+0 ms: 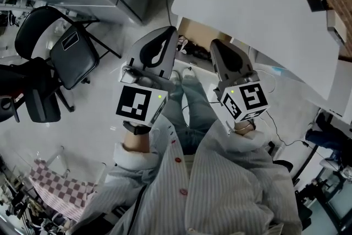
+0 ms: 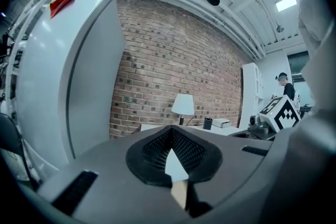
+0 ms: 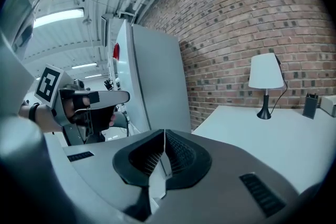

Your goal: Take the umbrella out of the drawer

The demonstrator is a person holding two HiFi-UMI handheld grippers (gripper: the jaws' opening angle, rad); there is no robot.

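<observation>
**umbrella not in sight, both claws pressed together**

no view shows the umbrella, and no drawer can be made out either. a tan panel [image 1: 193,28] sits under the near edge of the table [image 1: 258,14], between the two grippers. whether it belongs to a drawer unit i cannot tell.

judging from the task alone, a folded umbrella should be light. it would have a stiff core under soft, slick fabric that may slide between the pads. the handle looks like the safest hold. failing that, grip the middle of the shaft, squeezing across the wrapped canopy. the thin rib tips could bend, so leave them alone. if it lies flat in a drawer, the jaws will need to spread and come down over it.

the left gripper [image 1: 166,37] has its jaws pressed together at the tips, with nothing between them. the right gripper [image 1: 221,48] is the same, closed and empty. both are held out in front of the person, above the floor and short of the table.

further out, a lamp [image 3: 266,77] stands on the table against the brick wall [image 3: 252,13]. a black chair [image 1: 74,55] stands off to the left.
</observation>
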